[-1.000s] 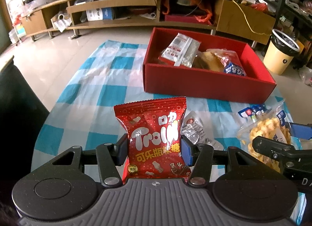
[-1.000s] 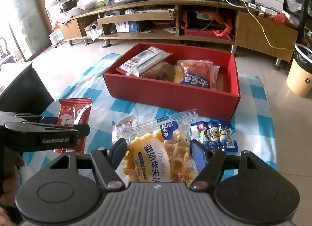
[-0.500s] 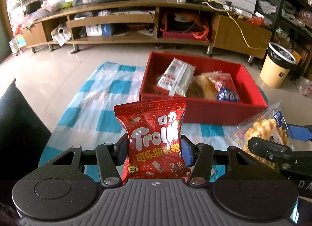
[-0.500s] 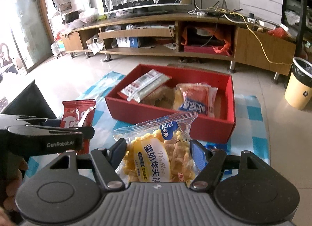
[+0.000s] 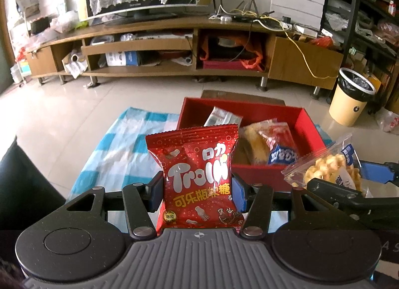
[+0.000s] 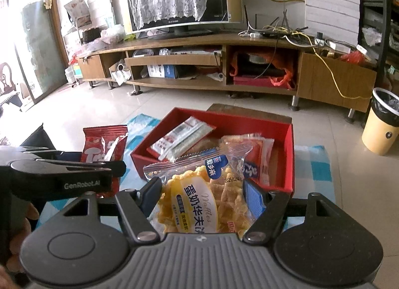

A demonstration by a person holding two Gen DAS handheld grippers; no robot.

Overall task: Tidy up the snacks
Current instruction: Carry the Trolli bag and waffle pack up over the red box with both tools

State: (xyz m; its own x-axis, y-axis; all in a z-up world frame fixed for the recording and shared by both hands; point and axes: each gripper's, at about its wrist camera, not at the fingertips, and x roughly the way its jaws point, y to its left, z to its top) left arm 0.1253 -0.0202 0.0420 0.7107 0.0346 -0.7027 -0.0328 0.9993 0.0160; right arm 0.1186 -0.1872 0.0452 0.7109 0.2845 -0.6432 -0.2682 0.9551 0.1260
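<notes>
My left gripper (image 5: 197, 191) is shut on a red Trolli candy bag (image 5: 197, 176), held upright above the checked cloth; the bag also shows in the right wrist view (image 6: 104, 146). My right gripper (image 6: 203, 196) is shut on a clear bag of yellow waffle snacks (image 6: 199, 201), also seen in the left wrist view (image 5: 329, 166). Both are held in the air just short of the red box's near wall. The red box (image 5: 309, 126) (image 6: 289, 154) holds a silver packet (image 6: 182, 136), a blue-and-red packet (image 5: 279, 149) and other snacks.
A blue-and-white checked cloth (image 5: 119, 144) covers the table under the box. Behind stands a long wooden TV cabinet (image 5: 299, 59) with a TV. A yellow bin (image 5: 349, 99) stands on the floor at right. A dark chair (image 5: 22, 184) is at left.
Both grippers have risen with their bags and moved toward the red box. The loose packets on the cloth have dropped out of view.
</notes>
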